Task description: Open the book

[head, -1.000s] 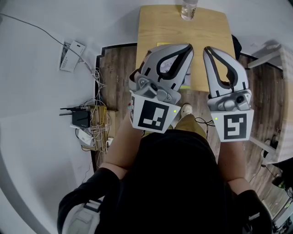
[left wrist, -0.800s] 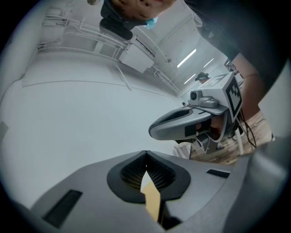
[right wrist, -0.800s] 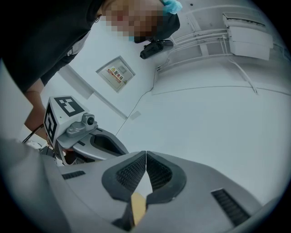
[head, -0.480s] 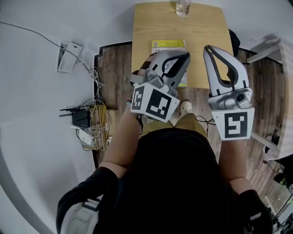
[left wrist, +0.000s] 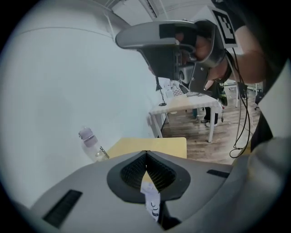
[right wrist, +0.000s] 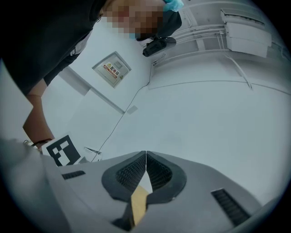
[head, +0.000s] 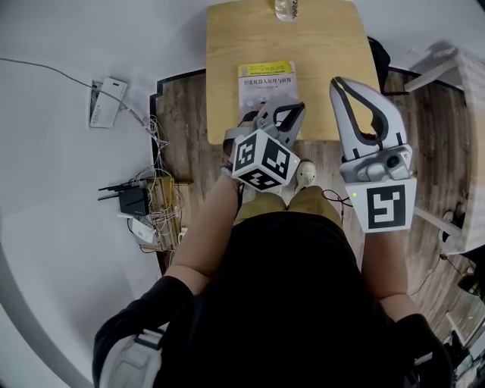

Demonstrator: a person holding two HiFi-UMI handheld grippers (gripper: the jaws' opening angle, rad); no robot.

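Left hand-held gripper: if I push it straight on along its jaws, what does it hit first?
Most likely the book lying on the wooden table: the left hand-held gripper, jaws shut, tilts down toward the book's near edge. Depth is unclear, so the exact spot is a guess.

Yellow-banded white book [head: 266, 85], pale wooden table [head: 227, 42], dark plank floor [head: 189, 110]

a wooden table [head: 333, 76] carries a closed book [head: 267, 83] and a clear bottle [head: 286, 7].
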